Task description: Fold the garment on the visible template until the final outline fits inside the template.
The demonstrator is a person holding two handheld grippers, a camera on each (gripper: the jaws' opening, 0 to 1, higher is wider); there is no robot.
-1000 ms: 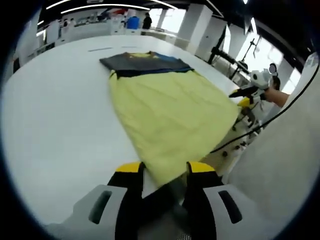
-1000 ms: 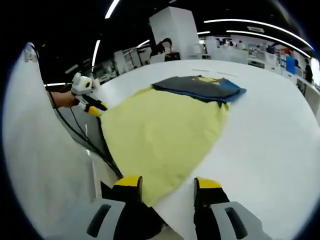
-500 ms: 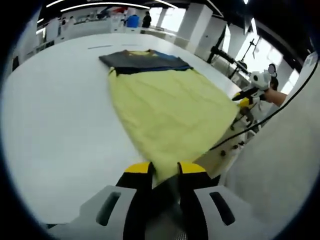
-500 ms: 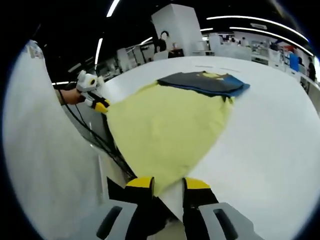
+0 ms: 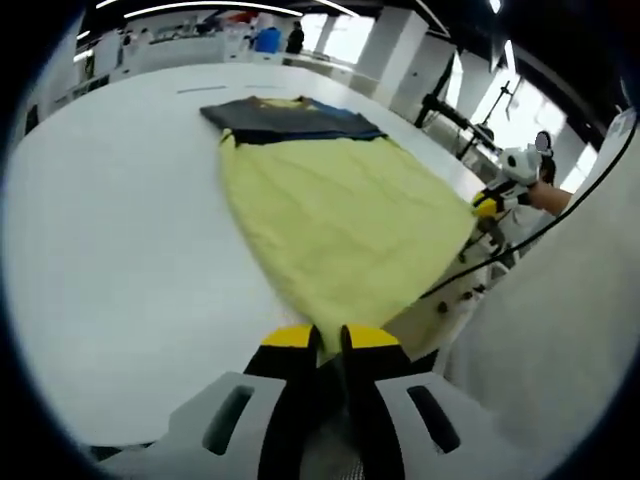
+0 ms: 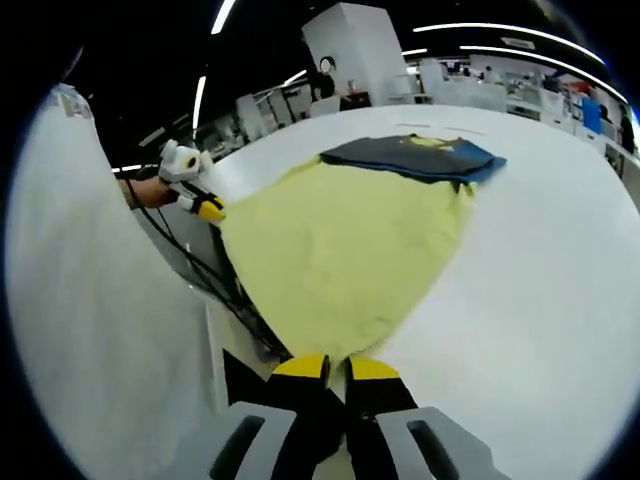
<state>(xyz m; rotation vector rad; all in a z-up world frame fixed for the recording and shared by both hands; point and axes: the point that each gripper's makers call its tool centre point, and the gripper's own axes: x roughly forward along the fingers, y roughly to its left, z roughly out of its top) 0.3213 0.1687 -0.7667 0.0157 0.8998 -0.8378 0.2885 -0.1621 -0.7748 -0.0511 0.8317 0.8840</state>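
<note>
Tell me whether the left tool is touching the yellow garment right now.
Touching. In the left gripper view, the left tool has its yellow-tipped jaws closed together on the near corner of the yellow cloth garment, which runs straight into them with no gap.

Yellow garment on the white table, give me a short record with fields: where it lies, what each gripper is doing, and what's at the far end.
garment: yellow garment spread flat on the white table, its near edge at the table's edge
far end: dark blue and grey section of cloth
left gripper: left gripper, jaws closed on one near corner
right gripper: right gripper, jaws closed on the other near corner
fold: not yet begun
</note>
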